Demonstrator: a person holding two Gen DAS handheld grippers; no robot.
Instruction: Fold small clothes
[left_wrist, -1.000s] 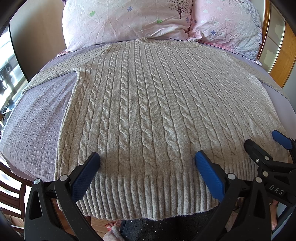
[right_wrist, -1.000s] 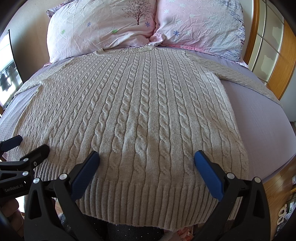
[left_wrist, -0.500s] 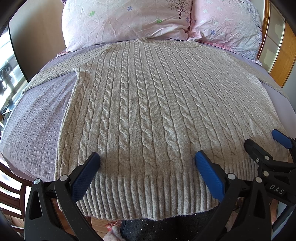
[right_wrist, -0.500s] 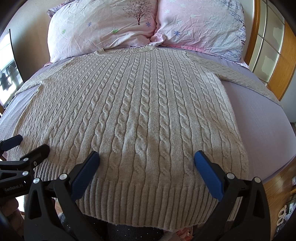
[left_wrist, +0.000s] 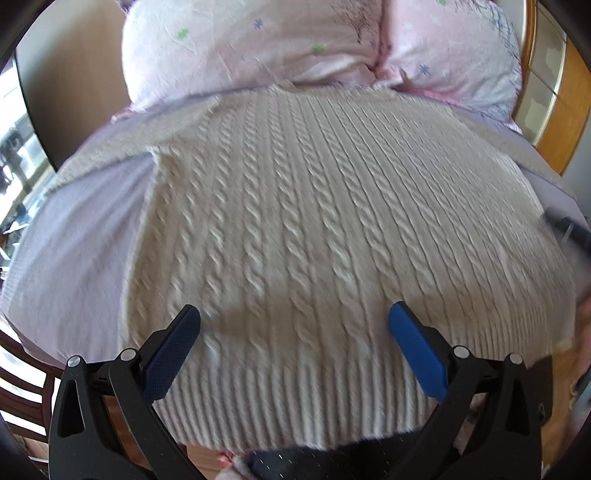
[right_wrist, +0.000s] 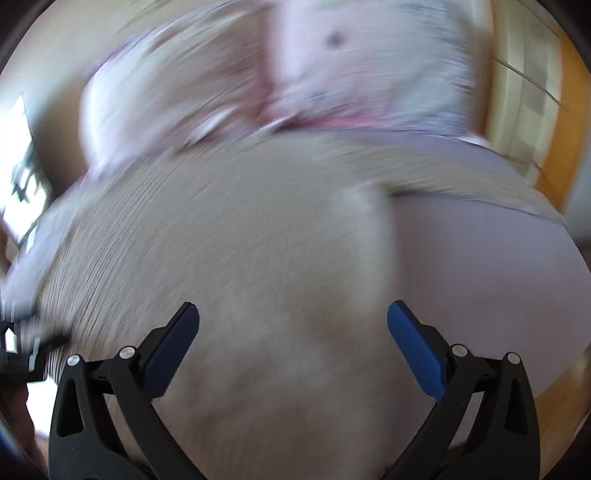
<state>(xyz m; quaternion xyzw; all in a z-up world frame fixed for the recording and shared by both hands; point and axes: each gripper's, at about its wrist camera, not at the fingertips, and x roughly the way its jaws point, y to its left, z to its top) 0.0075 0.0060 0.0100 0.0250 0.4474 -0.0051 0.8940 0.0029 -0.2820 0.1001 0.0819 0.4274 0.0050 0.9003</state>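
Observation:
A grey cable-knit sweater (left_wrist: 314, 229) lies spread flat on the bed, neck toward the pillows, ribbed hem nearest me. My left gripper (left_wrist: 293, 347) is open and empty, hovering over the hem at its left half. My right gripper (right_wrist: 293, 347) is open and empty over the sweater (right_wrist: 240, 258) near its right side edge; this view is heavily motion-blurred. The right sleeve (right_wrist: 461, 184) stretches out to the right. A blurred dark trace of the right gripper shows at the left wrist view's right edge (left_wrist: 570, 230).
Two pink floral pillows (left_wrist: 258, 44) lie at the head of the bed. The lilac bedsheet (left_wrist: 74, 251) shows on both sides of the sweater. A wooden-framed headboard panel (left_wrist: 554, 110) stands at the right. The bed's near edge drops to the floor below the hem.
Both grippers have moved forward over the sweater, the right one fast and toward the right side edge. Both stay open. The sweater has not moved.

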